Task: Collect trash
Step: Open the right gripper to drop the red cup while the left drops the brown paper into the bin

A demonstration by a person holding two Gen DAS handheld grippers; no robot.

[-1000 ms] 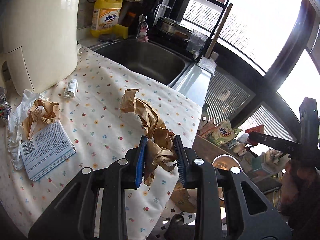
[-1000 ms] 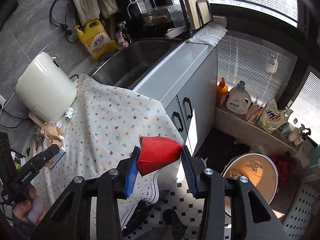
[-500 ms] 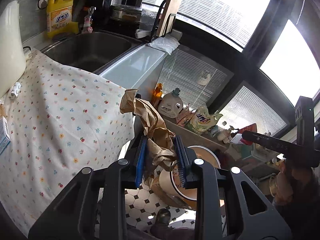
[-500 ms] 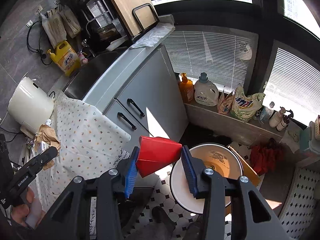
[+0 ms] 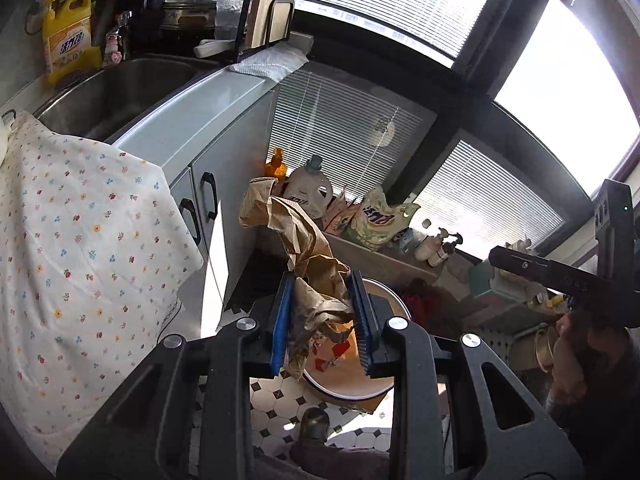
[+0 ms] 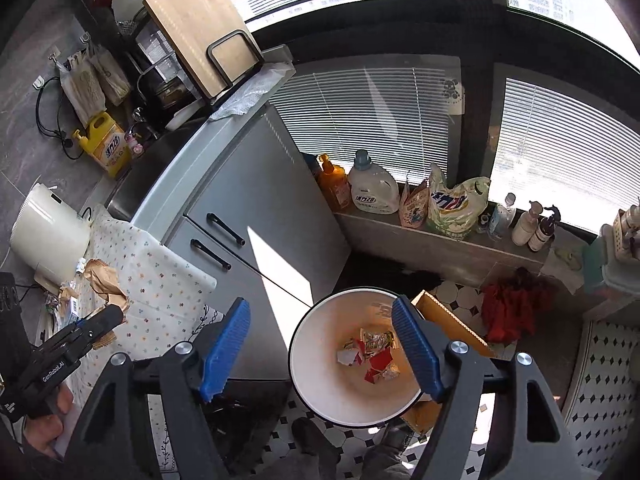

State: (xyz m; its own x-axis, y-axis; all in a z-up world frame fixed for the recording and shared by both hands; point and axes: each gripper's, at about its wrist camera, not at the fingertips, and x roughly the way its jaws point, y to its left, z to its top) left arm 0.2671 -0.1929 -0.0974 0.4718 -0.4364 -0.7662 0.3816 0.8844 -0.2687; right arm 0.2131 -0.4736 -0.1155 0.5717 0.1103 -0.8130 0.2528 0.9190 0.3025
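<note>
My left gripper (image 5: 324, 320) is shut on a crumpled brown paper bag (image 5: 304, 248) and holds it above the white trash bin (image 5: 352, 384) on the floor. My right gripper (image 6: 320, 352) is open and empty, right above the same bin (image 6: 304, 360). Red and white wrappers (image 6: 372, 356) lie in the bin's bottom. More brown paper (image 6: 104, 280) and a small box (image 6: 74, 306) lie on the flowered tablecloth (image 6: 160, 292) at the left.
Grey cabinet doors (image 6: 260, 216) stand left of the bin. Detergent bottles and bags (image 6: 412, 196) line a low ledge under the blinds. A cardboard box (image 6: 448, 320) and a red cloth (image 6: 508, 304) lie on the tiled floor. A sink (image 5: 108, 96) and a white appliance (image 6: 48, 232) sit on the counter.
My right gripper has opened and the red piece it held now lies in the bin. My left gripper has carried the brown bag from the table to above the bin.
</note>
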